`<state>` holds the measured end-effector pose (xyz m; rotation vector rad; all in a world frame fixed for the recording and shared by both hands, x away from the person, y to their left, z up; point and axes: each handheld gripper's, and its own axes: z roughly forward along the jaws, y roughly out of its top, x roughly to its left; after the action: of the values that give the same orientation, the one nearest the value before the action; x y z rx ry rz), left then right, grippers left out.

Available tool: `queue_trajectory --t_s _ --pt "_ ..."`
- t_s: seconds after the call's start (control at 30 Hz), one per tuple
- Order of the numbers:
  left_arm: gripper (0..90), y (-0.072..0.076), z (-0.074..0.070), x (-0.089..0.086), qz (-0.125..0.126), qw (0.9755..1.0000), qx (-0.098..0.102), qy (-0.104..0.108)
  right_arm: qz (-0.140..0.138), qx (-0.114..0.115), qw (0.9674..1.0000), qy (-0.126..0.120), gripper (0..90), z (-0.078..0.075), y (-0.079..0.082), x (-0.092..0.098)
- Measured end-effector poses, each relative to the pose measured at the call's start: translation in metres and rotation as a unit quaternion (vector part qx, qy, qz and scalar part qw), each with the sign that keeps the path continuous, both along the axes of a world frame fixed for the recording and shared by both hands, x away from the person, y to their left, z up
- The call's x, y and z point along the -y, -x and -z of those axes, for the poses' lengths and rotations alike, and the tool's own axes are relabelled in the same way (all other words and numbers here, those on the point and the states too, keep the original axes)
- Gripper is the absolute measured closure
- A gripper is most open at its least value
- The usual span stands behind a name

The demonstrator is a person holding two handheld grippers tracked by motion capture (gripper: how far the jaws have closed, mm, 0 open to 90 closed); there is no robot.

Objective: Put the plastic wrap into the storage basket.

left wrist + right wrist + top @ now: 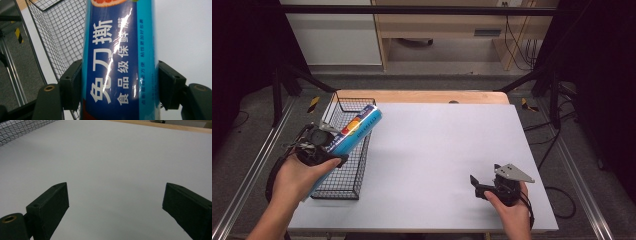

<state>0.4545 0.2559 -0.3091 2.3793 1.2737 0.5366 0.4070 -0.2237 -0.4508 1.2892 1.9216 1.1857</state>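
A long blue box with white Chinese print and an orange picture is clamped across its width by my left gripper. It slants above the black wire basket at the table's left, its far end over the basket's far right corner. In the left gripper view the blue box runs up between both black fingers, and my left gripper is shut on it. My right gripper stands open low over the table's front right. In the right gripper view it holds nothing.
A white mat covers the table, with a wooden strip along the far edge. The basket's mesh wall stands left of the box, and its corner lies far off from the right gripper. Metal rails flank the table.
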Motion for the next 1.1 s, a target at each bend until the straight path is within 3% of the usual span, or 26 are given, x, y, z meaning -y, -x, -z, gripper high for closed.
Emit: queue_trajectory --t_s 0.37,1.1 --pt "31.9 0.003 0.009 -0.011 -0.01 0.9999 -0.014 0.0 0.002 0.0 1.0 0.001 7.0 0.0 0.0 -0.002" --pt "31.9 0.004 0.02 -0.014 -0.021 0.9992 -0.034 0.001 0.003 0.0 1.0 -0.003 7.0 -0.001 0.0 0.0"
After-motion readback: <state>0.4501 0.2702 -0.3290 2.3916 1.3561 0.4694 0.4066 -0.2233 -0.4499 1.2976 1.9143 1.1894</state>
